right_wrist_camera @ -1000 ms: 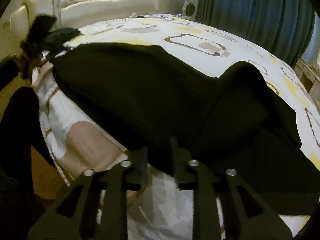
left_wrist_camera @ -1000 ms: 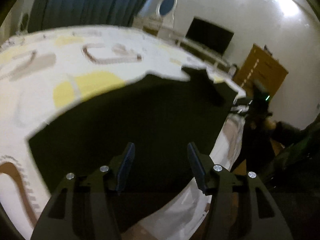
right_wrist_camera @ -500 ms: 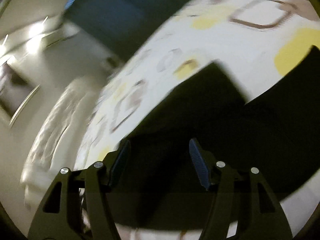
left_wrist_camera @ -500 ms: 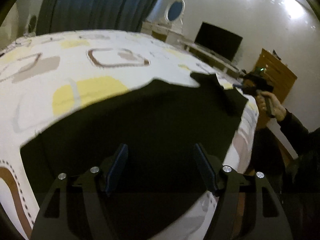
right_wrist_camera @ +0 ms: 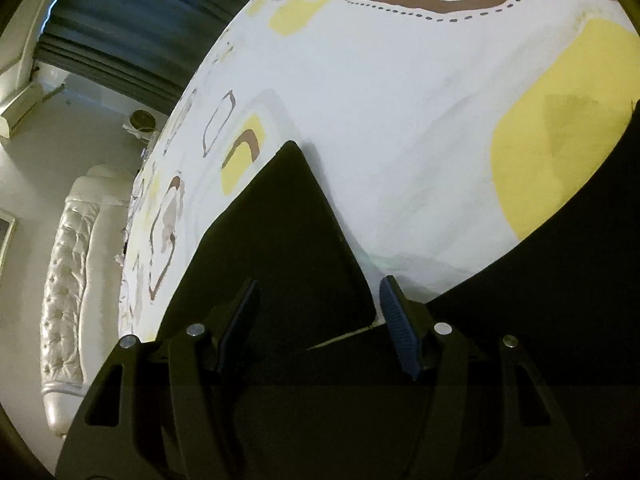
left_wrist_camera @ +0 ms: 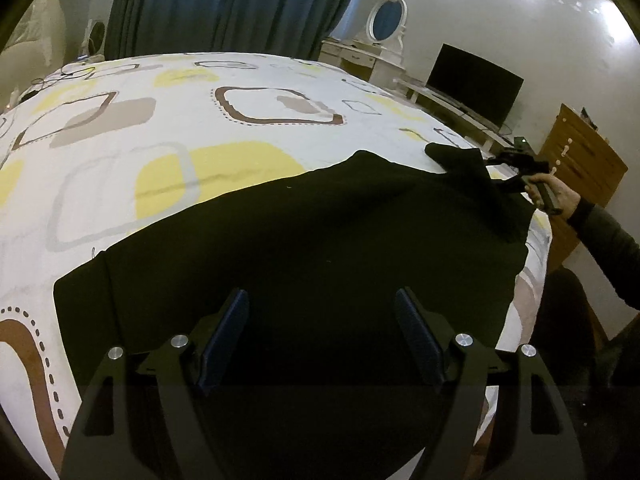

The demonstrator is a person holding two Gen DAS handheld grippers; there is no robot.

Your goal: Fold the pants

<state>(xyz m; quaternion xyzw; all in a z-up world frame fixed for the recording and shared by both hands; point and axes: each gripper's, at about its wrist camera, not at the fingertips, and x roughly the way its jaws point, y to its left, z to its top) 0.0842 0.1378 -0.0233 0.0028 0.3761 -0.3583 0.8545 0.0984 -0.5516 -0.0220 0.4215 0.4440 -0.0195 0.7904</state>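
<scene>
Black pants (left_wrist_camera: 304, 248) lie spread on the patterned bed cover (left_wrist_camera: 160, 128). My left gripper (left_wrist_camera: 322, 320) is open and empty, hovering just above the near part of the cloth. In the left wrist view my right gripper (left_wrist_camera: 516, 168) shows at the far right end of the pants, by a raised corner of cloth. In the right wrist view the right gripper (right_wrist_camera: 318, 304) is open, its fingers either side of a pointed black flap (right_wrist_camera: 288, 232) that lies on the bed cover (right_wrist_camera: 400, 100).
Dark blue curtains (left_wrist_camera: 224, 4), a dresser with an oval mirror (left_wrist_camera: 386, 20), a TV (left_wrist_camera: 474, 84) and a wooden drawer chest (left_wrist_camera: 580, 164) stand beyond the bed. A tufted white headboard (right_wrist_camera: 68, 280) shows in the right wrist view.
My right gripper opened, letting go of the pants edge, and swung round to face the bed over a pointed flap. My left gripper stayed open and lifted back a little.
</scene>
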